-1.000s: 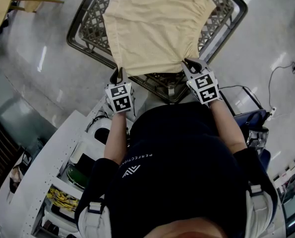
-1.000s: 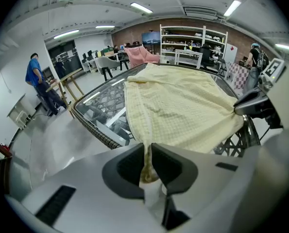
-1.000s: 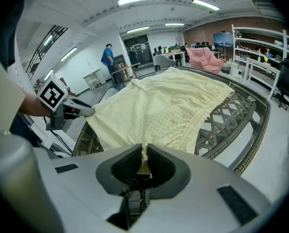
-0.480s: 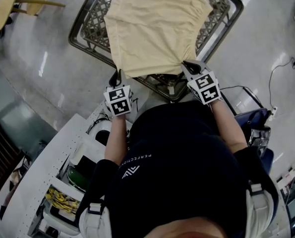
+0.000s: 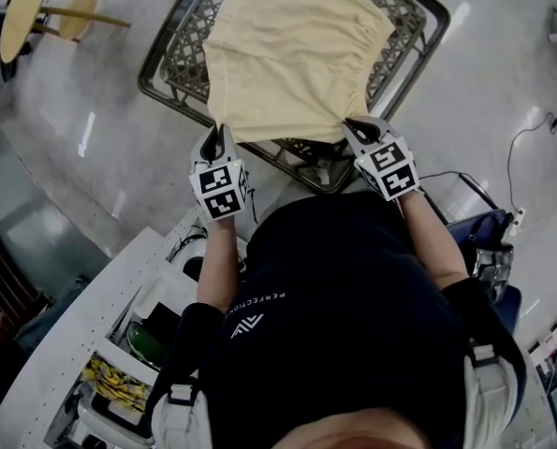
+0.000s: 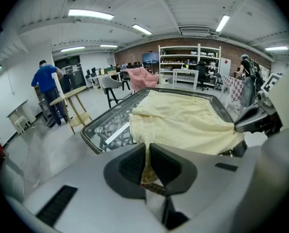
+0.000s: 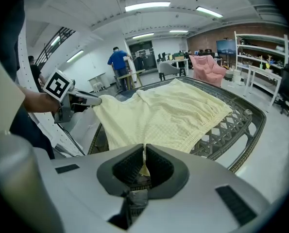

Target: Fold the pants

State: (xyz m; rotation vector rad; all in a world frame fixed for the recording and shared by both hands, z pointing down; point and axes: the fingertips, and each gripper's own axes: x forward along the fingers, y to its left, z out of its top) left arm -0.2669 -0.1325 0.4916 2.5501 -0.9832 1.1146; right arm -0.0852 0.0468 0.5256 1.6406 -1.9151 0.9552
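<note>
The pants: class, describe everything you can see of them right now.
The pants are pale yellow, of waffle-textured cloth, with a gathered band along one edge. They lie spread, slightly wrinkled, on a lattice-topped table. The left gripper, whose jaws have just been closing, pinches one near corner; the right gripper pinches the other.

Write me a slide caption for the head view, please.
Left gripper, jaws just closed further, and right gripper each pinch a near corner of the cream pants on the lattice table.
</note>
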